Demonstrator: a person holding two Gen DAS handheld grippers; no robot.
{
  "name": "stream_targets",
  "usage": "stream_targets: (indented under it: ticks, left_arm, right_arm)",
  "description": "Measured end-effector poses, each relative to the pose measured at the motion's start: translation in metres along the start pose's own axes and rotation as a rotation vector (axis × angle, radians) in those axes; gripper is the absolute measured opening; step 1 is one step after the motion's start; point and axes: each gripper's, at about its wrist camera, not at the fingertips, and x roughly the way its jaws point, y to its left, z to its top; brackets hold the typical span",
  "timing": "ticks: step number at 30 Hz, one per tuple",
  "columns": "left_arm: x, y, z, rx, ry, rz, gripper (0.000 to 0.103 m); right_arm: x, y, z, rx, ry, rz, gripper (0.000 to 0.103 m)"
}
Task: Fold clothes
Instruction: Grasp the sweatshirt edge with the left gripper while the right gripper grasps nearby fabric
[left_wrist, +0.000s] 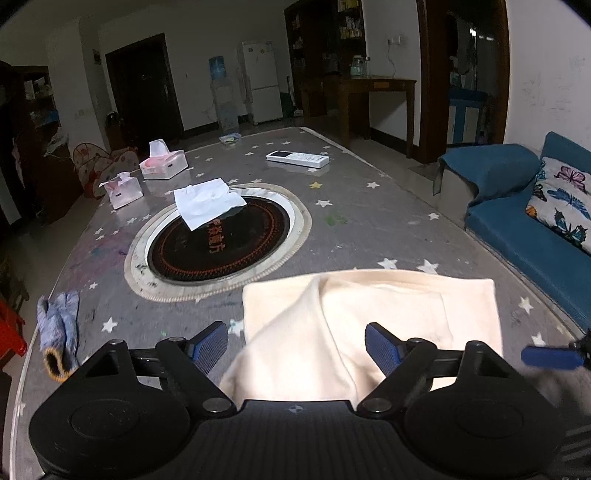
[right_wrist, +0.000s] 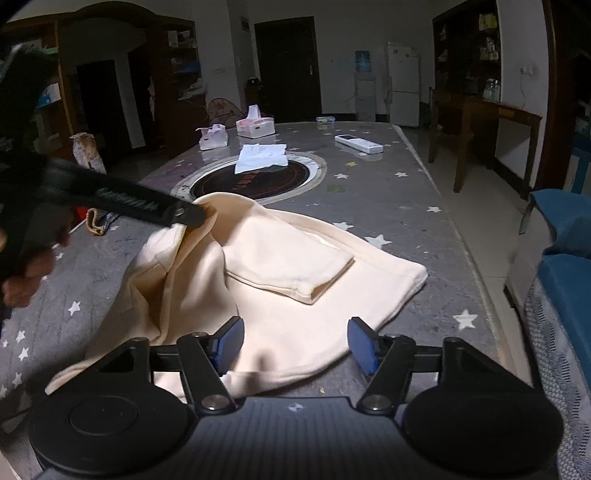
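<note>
A cream sweatshirt (left_wrist: 388, 306) lies on the grey star-patterned table (left_wrist: 369, 221), one sleeve (right_wrist: 288, 266) folded across its body. My left gripper (left_wrist: 297, 347) is open wide, with a raised fold of the cream fabric between its blue pads. In the right wrist view the left gripper (right_wrist: 201, 218) comes in from the left, held by a hand, its tip against the lifted left edge of the sweatshirt (right_wrist: 332, 295). My right gripper (right_wrist: 297, 345) is open over the garment's near edge, nothing pinched. Its blue fingertip (left_wrist: 550, 357) shows at the right of the left wrist view.
A round black hotplate (left_wrist: 221, 240) sits mid-table with a white tissue (left_wrist: 207, 203) on it. Beyond are two tissue boxes (left_wrist: 162, 164), (left_wrist: 122, 190) and a white remote (left_wrist: 297, 158). A blue-grey glove (left_wrist: 61, 328) lies at the left edge. A blue sofa (left_wrist: 528, 236) runs along the right.
</note>
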Motion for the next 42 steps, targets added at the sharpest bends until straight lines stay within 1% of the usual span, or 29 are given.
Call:
stream_targets:
  ticks: [8, 11, 12, 13, 14, 15, 16, 17, 18, 19, 20, 22, 23, 25, 32, 38, 40, 42]
  left_arm:
    - [0.041, 0.0, 0.026, 0.042, 0.052, 0.012, 0.083]
    - [0.054, 0.001, 0.033, 0.034, 0.078, 0.001, 0.083]
    - [0.058, 0.002, 0.035, 0.029, 0.088, -0.008, 0.081]
    - [0.062, 0.003, 0.036, 0.027, 0.097, -0.017, 0.074]
    - [0.066, 0.003, 0.037, 0.028, 0.107, -0.024, 0.072]
    - [0.069, 0.004, 0.037, 0.03, 0.116, -0.03, 0.066]
    - [0.072, 0.005, 0.037, 0.03, 0.125, -0.035, 0.056]
    - [0.075, 0.006, 0.037, 0.028, 0.133, -0.04, 0.051]
    - [0.077, 0.007, 0.036, 0.022, 0.139, -0.048, 0.043]
    - [0.078, 0.008, 0.035, 0.012, 0.143, -0.062, 0.034]
    - [0.079, 0.01, 0.034, 0.001, 0.143, -0.079, 0.029]
    - [0.078, 0.014, 0.031, -0.017, 0.137, -0.113, 0.012]
    - [0.077, 0.016, 0.03, -0.025, 0.132, -0.128, 0.008]
    - [0.072, 0.021, 0.028, -0.039, 0.118, -0.14, 0.005]
    - [0.044, 0.045, 0.029, -0.125, 0.054, -0.137, 0.004]
    - [0.018, 0.071, 0.024, -0.194, -0.001, -0.118, 0.004]
    - [0.01, 0.081, 0.021, -0.218, -0.018, -0.125, 0.004]
    - [0.005, 0.087, 0.019, -0.228, -0.028, -0.113, 0.004]
  right_arm:
    - [0.015, 0.003, 0.009, -0.014, 0.01, 0.034, 0.058]
    - [0.019, 0.005, 0.012, -0.021, 0.014, 0.045, 0.056]
    - [0.021, 0.005, 0.013, -0.024, 0.015, 0.049, 0.056]
    - [0.022, 0.006, 0.014, -0.027, 0.017, 0.052, 0.056]
    - [0.024, 0.007, 0.015, -0.03, 0.02, 0.055, 0.056]
    - [0.025, 0.007, 0.015, -0.033, 0.024, 0.059, 0.054]
    - [0.027, 0.007, 0.015, -0.034, 0.029, 0.063, 0.053]
    - [0.029, 0.007, 0.016, -0.035, 0.033, 0.068, 0.052]
    - [0.03, 0.008, 0.016, -0.036, 0.037, 0.072, 0.051]
    - [0.032, 0.009, 0.016, -0.038, 0.04, 0.074, 0.051]
    - [0.033, 0.01, 0.016, -0.04, 0.042, 0.077, 0.051]
    - [0.035, 0.012, 0.017, -0.045, 0.047, 0.083, 0.051]
    - [0.036, 0.013, 0.017, -0.048, 0.049, 0.085, 0.05]
    - [0.038, 0.015, 0.017, -0.055, 0.053, 0.086, 0.05]
    - [0.044, 0.023, 0.023, -0.074, 0.053, 0.101, 0.049]
    - [0.053, 0.039, 0.034, -0.111, 0.049, 0.137, 0.049]
    - [0.057, 0.046, 0.039, -0.122, 0.05, 0.154, 0.049]
    - [0.063, 0.054, 0.045, -0.138, 0.051, 0.177, 0.049]
